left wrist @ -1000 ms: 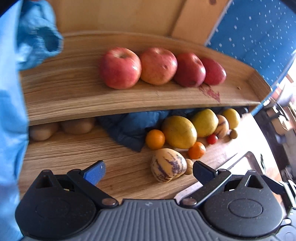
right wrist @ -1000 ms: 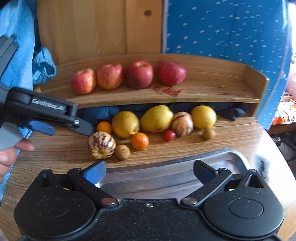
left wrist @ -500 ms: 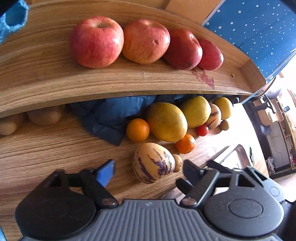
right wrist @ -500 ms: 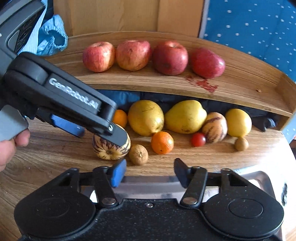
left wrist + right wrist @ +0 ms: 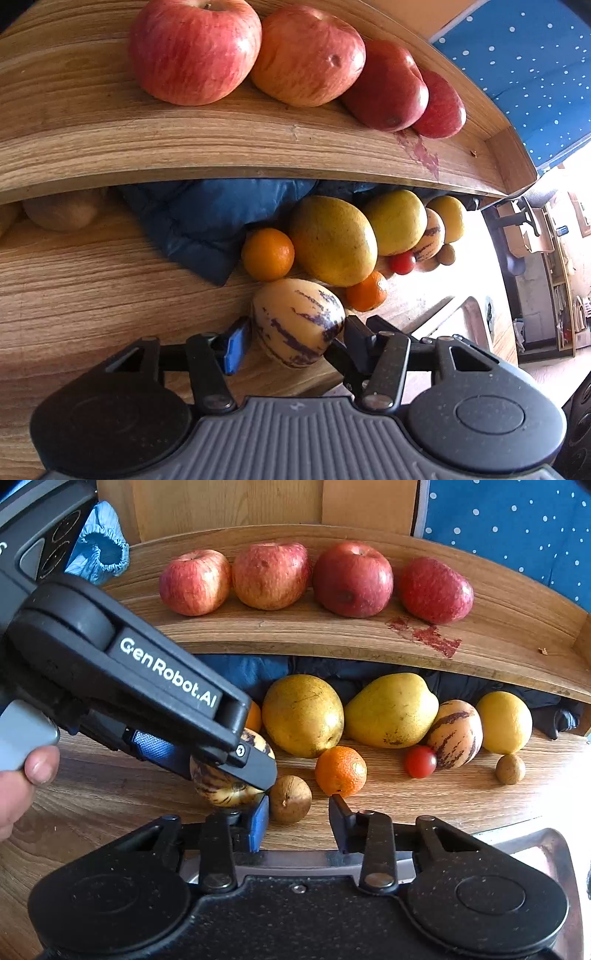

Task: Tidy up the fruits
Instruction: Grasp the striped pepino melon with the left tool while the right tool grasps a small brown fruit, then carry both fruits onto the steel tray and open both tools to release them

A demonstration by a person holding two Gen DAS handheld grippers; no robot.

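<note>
You can read one marking only: "GenRobot.AI", in white letters on the black side arm of the left gripper point(image 5: 255, 775), seen in the right wrist view. A small round mark sits near that arm's pivot, too small for you to read. The left wrist view offers you no legible text.

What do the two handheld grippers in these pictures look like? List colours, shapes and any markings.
Both grippers are black plastic with two round pivot housings and angled linkage bars fixed by silver rivets. Each has one blue jaw pad and one black. The left gripper has a ribbed grey body, and its side carries white "GenRobot.AI" lettering and a grey trigger. The right gripper has a speckled black body. No cables or sleeves show.
</note>
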